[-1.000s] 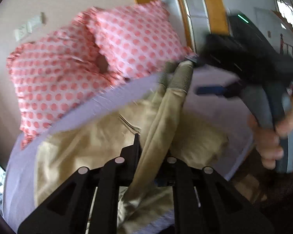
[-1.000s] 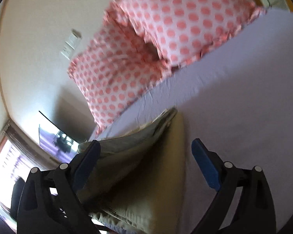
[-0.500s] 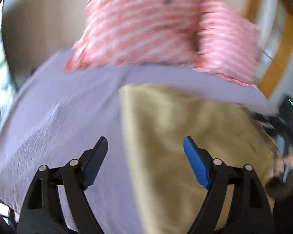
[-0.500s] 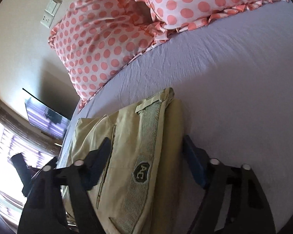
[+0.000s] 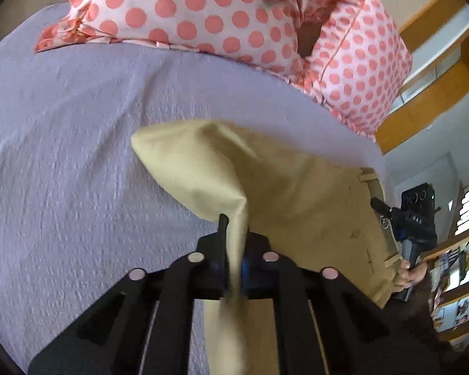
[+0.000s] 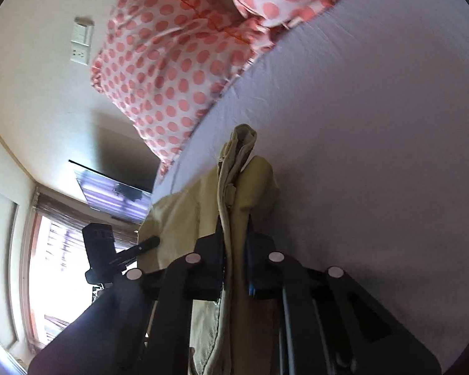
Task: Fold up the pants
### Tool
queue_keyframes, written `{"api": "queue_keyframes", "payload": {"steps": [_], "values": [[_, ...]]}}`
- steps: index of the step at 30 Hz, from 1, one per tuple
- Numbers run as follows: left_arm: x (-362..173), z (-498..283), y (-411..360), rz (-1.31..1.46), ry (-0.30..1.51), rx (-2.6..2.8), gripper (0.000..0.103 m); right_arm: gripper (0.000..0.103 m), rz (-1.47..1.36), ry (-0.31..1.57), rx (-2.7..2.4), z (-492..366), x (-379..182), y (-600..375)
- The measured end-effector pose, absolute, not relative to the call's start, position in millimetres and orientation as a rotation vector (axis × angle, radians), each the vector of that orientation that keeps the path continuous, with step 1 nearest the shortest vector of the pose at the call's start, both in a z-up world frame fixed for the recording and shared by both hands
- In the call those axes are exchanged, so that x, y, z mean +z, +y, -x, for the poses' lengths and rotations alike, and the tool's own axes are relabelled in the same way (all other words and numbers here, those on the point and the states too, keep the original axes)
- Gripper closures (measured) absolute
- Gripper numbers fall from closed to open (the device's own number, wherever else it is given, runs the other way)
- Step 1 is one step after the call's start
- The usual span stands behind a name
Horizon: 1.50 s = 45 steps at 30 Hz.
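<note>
The khaki pants point(image 5: 290, 184) lie partly folded on the lavender bed sheet point(image 5: 62, 156). My left gripper point(image 5: 234, 268) is shut on a folded edge of the pants and lifts it off the sheet. My right gripper point(image 6: 236, 268) is shut on the waistband end of the pants point(image 6: 234, 193), which stands up between its fingers. In the left wrist view the right gripper point(image 5: 412, 228) shows at the far right by the waistband. In the right wrist view the left gripper point(image 6: 109, 253) shows at the lower left.
Two pink polka-dot pillows point(image 5: 228, 18) lie at the head of the bed, also in the right wrist view point(image 6: 178, 72). A wall switch point(image 6: 82, 43), a wall screen point(image 6: 115, 193) and a window point(image 6: 53, 268) are on the left. Shelves point(image 5: 456, 268) stand at the right.
Both grippers were open over the flat pants half a second ago. Now each has shut on the cloth, the left on a folded edge, the right on the waistband end, and lifted it.
</note>
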<state>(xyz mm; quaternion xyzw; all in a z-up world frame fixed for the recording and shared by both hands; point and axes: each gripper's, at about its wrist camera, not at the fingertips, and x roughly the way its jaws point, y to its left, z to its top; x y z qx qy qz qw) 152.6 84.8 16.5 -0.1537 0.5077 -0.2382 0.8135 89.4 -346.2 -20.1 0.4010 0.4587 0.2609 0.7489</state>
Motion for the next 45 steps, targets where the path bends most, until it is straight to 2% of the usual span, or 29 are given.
{"api": "queue_keyframes", "payload": {"steps": [5, 9, 12, 15, 17, 19, 20, 21, 22, 23, 26, 29, 31, 33, 35, 36, 37, 38, 41, 45], "values": [[49, -173, 63, 0.179, 1.028, -0.448, 0.099, 0.092, -0.84, 0.955, 0.597, -123, 13, -336], [69, -221, 48, 0.12, 0.95, -0.359, 0.099, 0.092, -0.849, 0.91, 0.554, -167, 27, -338], [62, -266, 33, 0.087, 0.935, -0.261, 0.098, 0.092, -0.849, 0.873, 0.474, -204, 22, -341], [31, -299, 21, 0.043, 1.017, -0.17, 0.094, 0.09, -0.76, 0.963, 0.329, -235, -6, -331], [30, -293, 23, 0.033, 0.993, -0.168, 0.09, 0.075, -0.656, 1.012, 0.26, -239, -11, -326], [44, -275, 32, 0.022, 0.934, -0.167, 0.089, 0.068, -0.596, 0.985, 0.237, -227, 2, -328], [52, -264, 36, 0.017, 0.9, -0.167, 0.089, 0.054, -0.583, 0.923, 0.245, -215, 16, -331], [59, -253, 39, 0.023, 0.868, -0.186, 0.087, 0.046, -0.59, 0.882, 0.262, -208, 23, -333], [67, -240, 39, 0.043, 0.844, -0.235, 0.079, 0.037, -0.609, 0.841, 0.29, -200, 31, -334], [70, -233, 38, 0.064, 0.842, -0.283, 0.073, 0.036, -0.624, 0.825, 0.318, -195, 35, -333], [60, -225, 19, 0.103, 0.907, -0.412, 0.068, 0.036, -0.688, 0.869, 0.411, -194, 27, -321], [26, -241, 5, 0.107, 1.03, -0.392, 0.07, 0.031, -0.694, 0.976, 0.354, -204, 5, -314], [22, -244, 4, 0.089, 1.007, -0.351, 0.074, 0.031, -0.686, 0.997, 0.328, -209, -1, -313], [30, -233, 8, 0.07, 1.005, -0.297, 0.066, 0.029, -0.584, 1.004, 0.246, -200, 17, -305], [41, -207, 13, 0.033, 0.942, -0.281, 0.032, 0.017, -0.46, 0.925, 0.239, -166, 44, -291], [44, -193, 15, 0.01, 0.917, -0.258, 0.024, 0.011, -0.418, 0.891, 0.246, -146, 52, -284], [46, -172, 19, -0.017, 0.893, -0.225, 0.012, 0.001, -0.377, 0.862, 0.246, -126, 60, -279], [48, -157, 21, -0.041, 0.876, -0.194, 0.006, 0.001, -0.334, 0.837, 0.239, -105, 66, -271], [38, -106, 28, -0.085, 0.883, -0.125, 0.002, 0.001, -0.176, 0.838, 0.188, -43, 62, -230], [16, -76, 33, -0.061, 0.938, -0.106, 0.002, 0.001, 0.03, 0.913, 0.078, -16, 25, -184]]}}
